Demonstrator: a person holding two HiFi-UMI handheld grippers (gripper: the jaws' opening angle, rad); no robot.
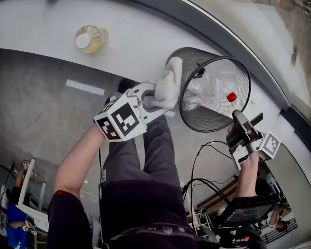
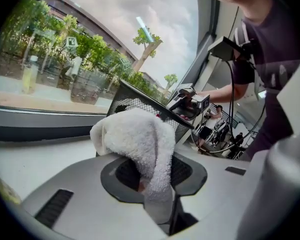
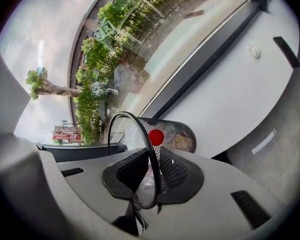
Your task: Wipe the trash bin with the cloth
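Observation:
The black mesh trash bin (image 1: 217,119) is tipped on its side over the white sill, its open mouth turned towards me. Clear plastic and a small red piece (image 1: 231,97) lie inside. My left gripper (image 1: 154,98) is shut on a white cloth (image 1: 168,84), which presses against the bin's rim at the left. In the left gripper view the cloth (image 2: 137,139) bulges out between the pads, with the bin (image 2: 140,96) just behind. My right gripper (image 1: 237,122) holds the rim at the lower right. In the right gripper view the rim (image 3: 151,154) runs between the pads, which close on it.
A yellowish bottle (image 1: 89,39) stands on the sill (image 1: 140,30) at the far left, below the window glass. Black cables (image 1: 197,165) and a dark screen on a stand (image 1: 248,209) sit low at the right. My legs are under the bin.

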